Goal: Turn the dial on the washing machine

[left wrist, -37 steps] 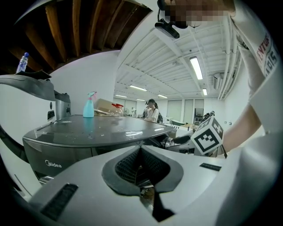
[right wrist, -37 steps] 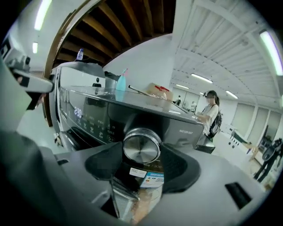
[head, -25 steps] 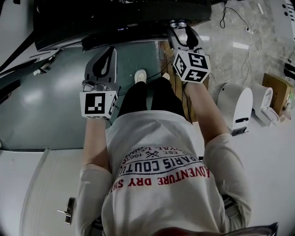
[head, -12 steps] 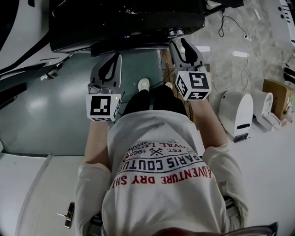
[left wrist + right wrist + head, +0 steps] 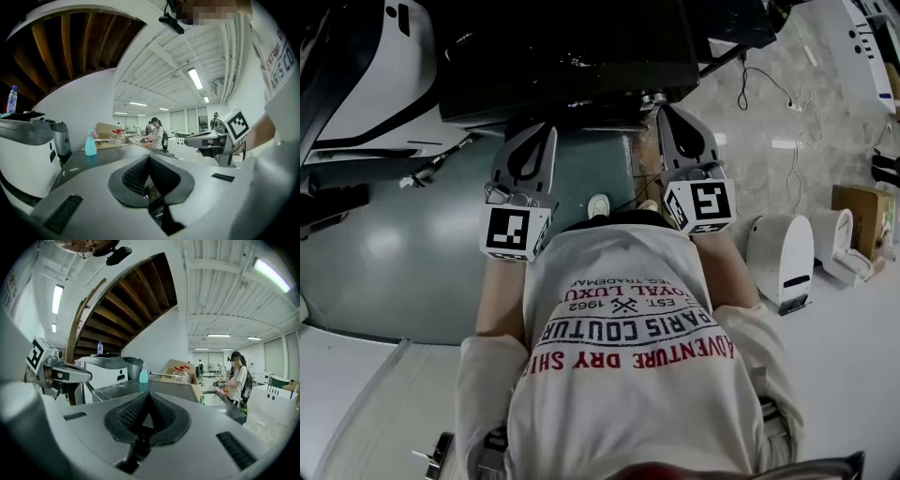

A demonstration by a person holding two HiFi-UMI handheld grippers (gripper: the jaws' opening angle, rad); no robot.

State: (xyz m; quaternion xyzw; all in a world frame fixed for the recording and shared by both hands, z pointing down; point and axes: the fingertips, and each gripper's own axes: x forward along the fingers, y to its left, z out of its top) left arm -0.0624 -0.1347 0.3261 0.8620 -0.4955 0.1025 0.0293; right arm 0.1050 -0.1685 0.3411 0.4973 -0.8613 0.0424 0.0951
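A dark-topped machine (image 5: 572, 56) fills the top of the head view. Two small shiny knobs (image 5: 656, 97) sit at its front edge; I cannot tell a dial apart. My left gripper (image 5: 525, 155) hangs in front of that edge, shut with nothing in it. My right gripper (image 5: 675, 122) is just below the knobs; its jaws have just been closing and now meet on nothing. In the left gripper view the pads (image 5: 136, 173) touch at the tip. The right gripper view shows the same, with a dark counter (image 5: 154, 387) beyond the right gripper (image 5: 149, 397).
A white and grey machine (image 5: 105, 369) with a bottle on top stands left of the counter. A blue spray bottle (image 5: 143, 375) and a cardboard box (image 5: 176, 369) stand on the counter. White appliances (image 5: 780, 244) and cables (image 5: 769, 75) lie on the floor right. People (image 5: 236, 376) stand far behind.
Both grippers have risen toward the machine's front edge. The right gripper's jaws went from wide apart to shut. More of the dark machine top has come into the head view.
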